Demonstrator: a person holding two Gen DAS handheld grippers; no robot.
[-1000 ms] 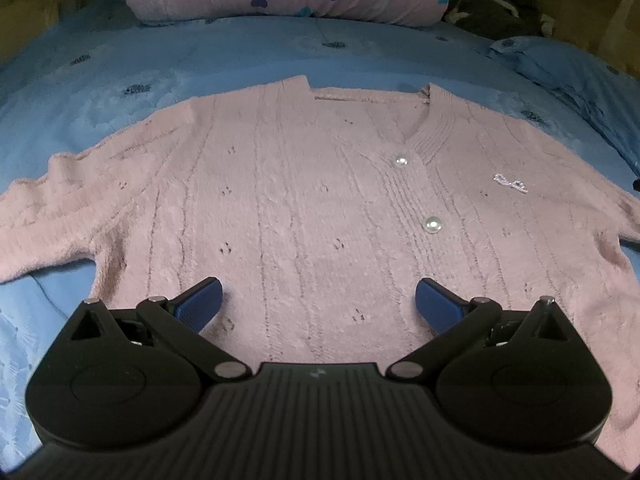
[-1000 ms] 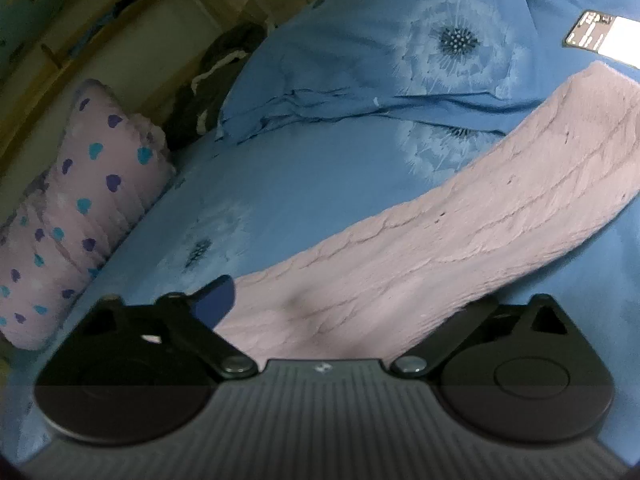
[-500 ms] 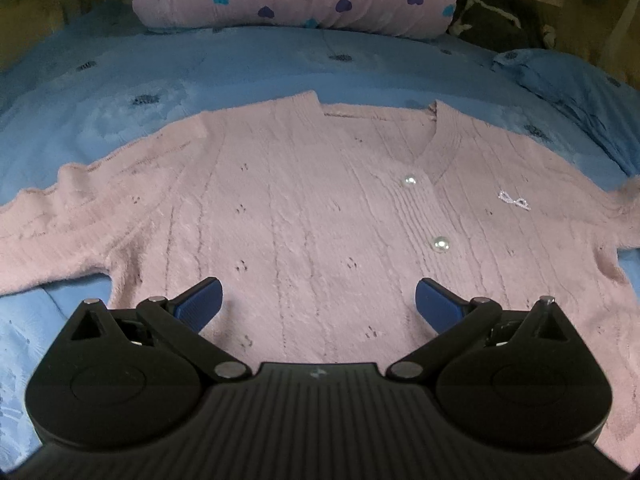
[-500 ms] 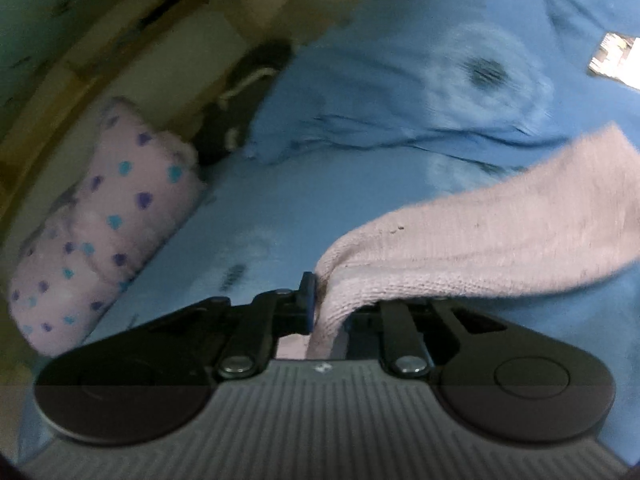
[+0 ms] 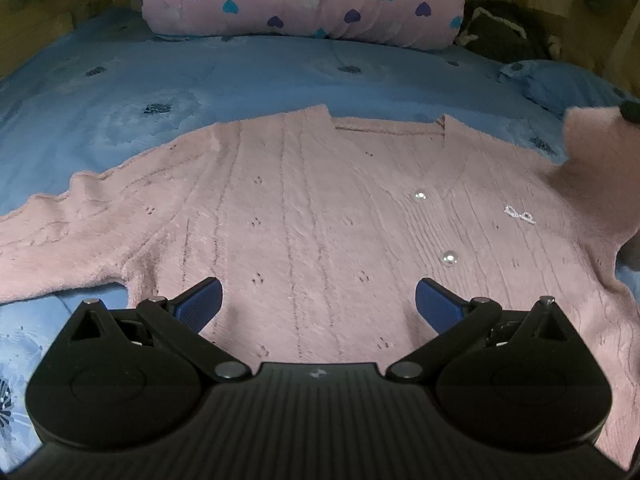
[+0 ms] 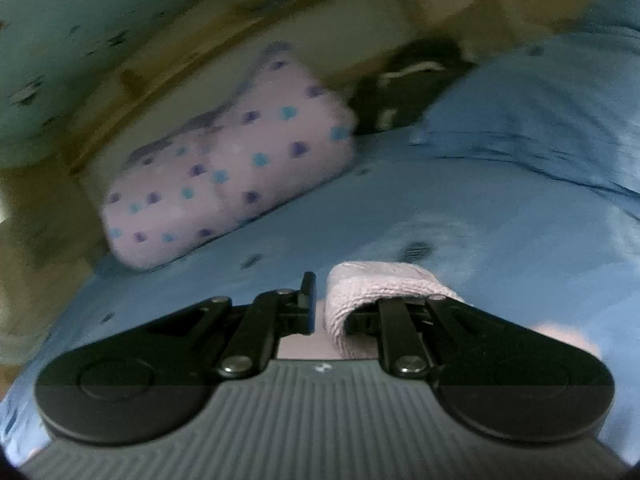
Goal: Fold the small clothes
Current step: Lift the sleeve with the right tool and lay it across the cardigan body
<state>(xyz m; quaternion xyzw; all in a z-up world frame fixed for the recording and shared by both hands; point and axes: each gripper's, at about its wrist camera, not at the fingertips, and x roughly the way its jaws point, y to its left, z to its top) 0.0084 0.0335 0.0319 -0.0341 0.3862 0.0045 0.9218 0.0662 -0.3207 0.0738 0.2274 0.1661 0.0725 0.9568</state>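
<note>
A pink knit cardigan (image 5: 312,216) with pearl buttons lies face up on the blue bedspread (image 5: 200,80). My left gripper (image 5: 319,302) is open and empty, hovering over the cardigan's lower front. My right gripper (image 6: 326,300) is shut on the cardigan's right sleeve (image 6: 368,284), which folds over its right finger. In the left wrist view that sleeve (image 5: 592,140) is lifted at the far right edge, its end raised above the bed.
A pink pillow with blue and purple hearts (image 5: 304,0) lies at the head of the bed; it also shows in the right wrist view (image 6: 228,176). A dark garment (image 5: 504,36) sits beside it. A blue pillow (image 5: 568,84) lies at the right.
My right gripper closed on the sleeve and lifted it up and inward. The left gripper drew back slightly and stayed open.
</note>
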